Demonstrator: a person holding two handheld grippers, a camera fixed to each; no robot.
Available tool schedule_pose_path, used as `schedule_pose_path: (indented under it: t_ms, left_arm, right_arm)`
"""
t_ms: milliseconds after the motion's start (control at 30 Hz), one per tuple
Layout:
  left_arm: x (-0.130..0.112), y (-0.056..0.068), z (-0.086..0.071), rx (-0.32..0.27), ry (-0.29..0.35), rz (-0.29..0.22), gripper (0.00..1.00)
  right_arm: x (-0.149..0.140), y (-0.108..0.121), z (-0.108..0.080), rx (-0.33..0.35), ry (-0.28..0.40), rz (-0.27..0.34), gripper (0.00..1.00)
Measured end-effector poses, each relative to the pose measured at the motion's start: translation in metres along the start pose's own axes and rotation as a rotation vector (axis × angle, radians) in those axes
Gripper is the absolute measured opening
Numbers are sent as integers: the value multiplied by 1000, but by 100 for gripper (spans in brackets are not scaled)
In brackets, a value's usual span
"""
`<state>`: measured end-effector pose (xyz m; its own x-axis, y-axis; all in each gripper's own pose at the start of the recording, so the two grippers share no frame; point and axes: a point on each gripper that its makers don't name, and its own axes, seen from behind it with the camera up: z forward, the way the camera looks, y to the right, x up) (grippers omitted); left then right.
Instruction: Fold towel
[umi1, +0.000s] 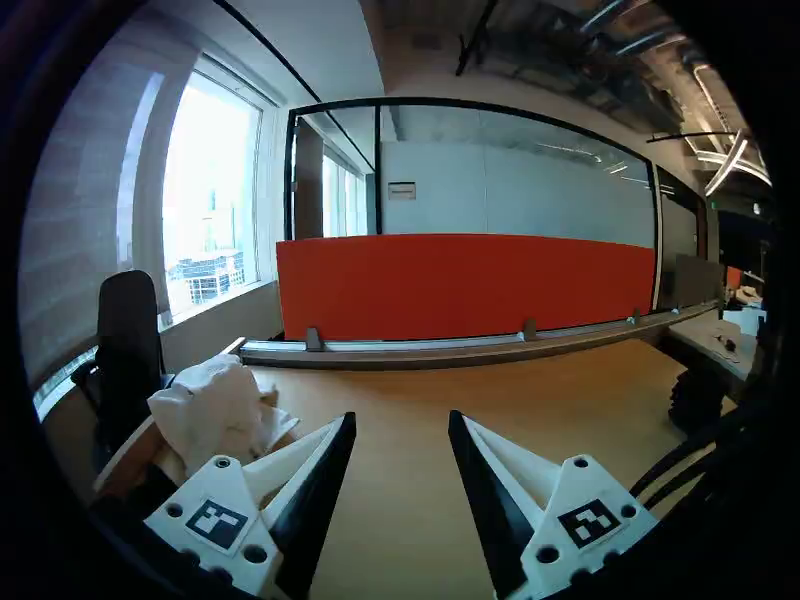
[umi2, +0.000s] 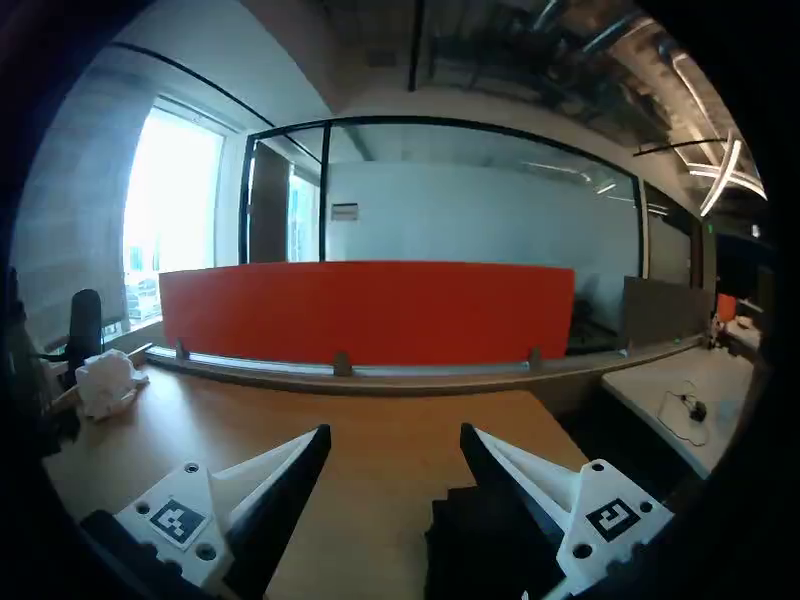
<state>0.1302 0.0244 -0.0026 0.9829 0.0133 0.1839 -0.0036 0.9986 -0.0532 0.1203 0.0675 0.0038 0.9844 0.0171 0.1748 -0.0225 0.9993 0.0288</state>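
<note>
The left gripper (umi1: 400, 422) is held spread wide above a wooden worktop (umi1: 480, 400), with nothing caught between its fingers. The right gripper (umi2: 395, 432) is likewise carried wide and empty. The towel (umi1: 215, 410), white and crumpled in a heap, is seen at the worktop's left edge, near the left gripper and well apart from the right gripper. A black chair (umi1: 125, 345) is seen just beyond it. An orange screen (umi1: 460, 285) is fixed along the far edge, backed by a glass wall (umi1: 520, 170) and a bright window (umi1: 210, 190).
</note>
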Motion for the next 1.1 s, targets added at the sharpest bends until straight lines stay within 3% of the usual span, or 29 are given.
schedule_pose_path:
  t_ms: [567,867,1100]
  left_arm:
    - [9,-15,-2,4,54,-40,67]
    - [14,-20,0,8,100,-22,67]
    - [-15,-21,6,10,101,-11,67]
  right_arm:
    - [11,-81,7,34,56,27,100]
    - [13,-96,4,29,67,14,100]
    - [3,-101,0,13,73,-8,100]
